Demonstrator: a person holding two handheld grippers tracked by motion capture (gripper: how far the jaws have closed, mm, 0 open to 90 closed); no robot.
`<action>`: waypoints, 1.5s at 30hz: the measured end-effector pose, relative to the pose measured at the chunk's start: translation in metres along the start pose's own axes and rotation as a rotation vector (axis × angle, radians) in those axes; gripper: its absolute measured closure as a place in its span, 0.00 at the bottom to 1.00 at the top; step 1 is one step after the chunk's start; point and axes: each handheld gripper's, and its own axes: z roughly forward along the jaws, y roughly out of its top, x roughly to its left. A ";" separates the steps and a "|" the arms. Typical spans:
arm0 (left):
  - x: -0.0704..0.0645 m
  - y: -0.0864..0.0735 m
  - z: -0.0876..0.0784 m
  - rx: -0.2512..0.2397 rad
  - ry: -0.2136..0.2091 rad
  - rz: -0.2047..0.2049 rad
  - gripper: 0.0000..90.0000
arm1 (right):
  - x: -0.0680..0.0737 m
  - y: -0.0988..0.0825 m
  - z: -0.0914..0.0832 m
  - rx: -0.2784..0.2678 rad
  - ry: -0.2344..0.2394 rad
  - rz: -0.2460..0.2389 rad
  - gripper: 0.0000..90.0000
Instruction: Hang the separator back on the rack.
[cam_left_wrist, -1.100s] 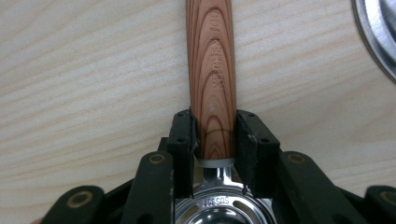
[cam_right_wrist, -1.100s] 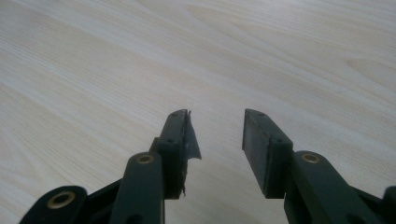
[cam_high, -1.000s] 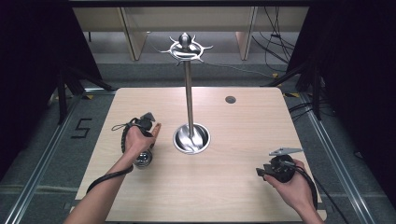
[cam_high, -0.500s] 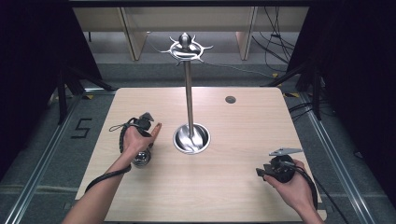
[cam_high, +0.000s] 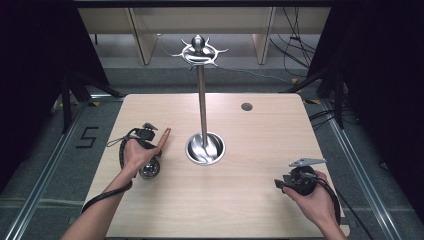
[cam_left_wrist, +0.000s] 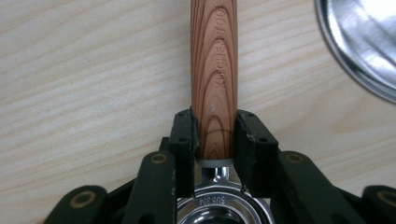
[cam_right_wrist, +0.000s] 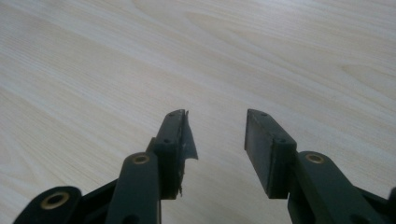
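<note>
Lifted slightly toward 12 o'clock, the left gripper (cam_high: 148, 134) clamps the wooden handle (cam_left_wrist: 215, 70) of a steel ladle (cam_high: 150, 169) at 9 o'clock of the stand (cam_high: 205, 148), while the right gripper (cam_right_wrist: 216, 135) hovers parted and empty over the desk (cam_high: 240, 200) at 4 o'clock.

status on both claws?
Left claw shut on wooden utensil handle. Right claw open over bare table. Steel stand centre, apart from both.

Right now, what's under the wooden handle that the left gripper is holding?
Bare table lies under the wooden handle, which the left gripper clamps. The strip directly beneath the handle is covered.
</note>
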 end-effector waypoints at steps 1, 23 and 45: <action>0.001 -0.002 -0.001 -0.019 -0.017 -0.003 0.77 | 0.000 0.000 0.000 0.000 0.000 0.000 0.66; 0.001 -0.033 -0.044 -0.289 -0.101 0.030 0.77 | 0.000 0.000 0.001 -0.005 0.005 0.019 0.64; -0.014 -0.069 -0.089 -0.446 -0.145 0.073 0.77 | -0.005 0.000 0.000 -0.032 -0.013 -0.009 0.62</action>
